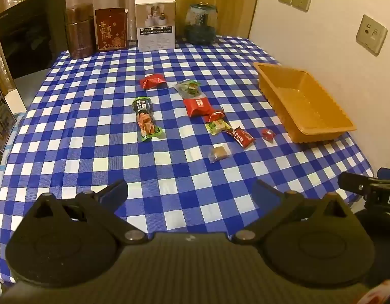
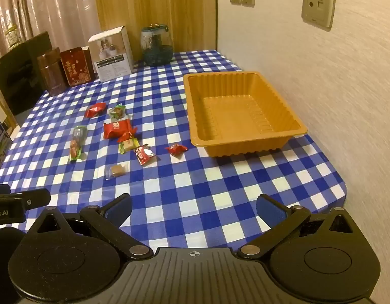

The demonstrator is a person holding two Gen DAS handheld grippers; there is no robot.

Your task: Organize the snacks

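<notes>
Nearest the edge of the worktop (image 1: 75, 131), draped in glossy blue-and-white checked cloth, the left tongs (image 1: 190, 192) and right tongs (image 2: 193, 206) hover spread wide, both empty, their black arms tipped with blue pads. Beyond them lie scattered snacks (image 1: 195, 106): crinkly foil and clear plastic wrappers, a small red carton. Further right, against the wall, sits an empty ribbed orange plastic tray (image 2: 195, 106). Tins, a white box and a glass jar (image 1: 200, 24) line the far edge.
</notes>
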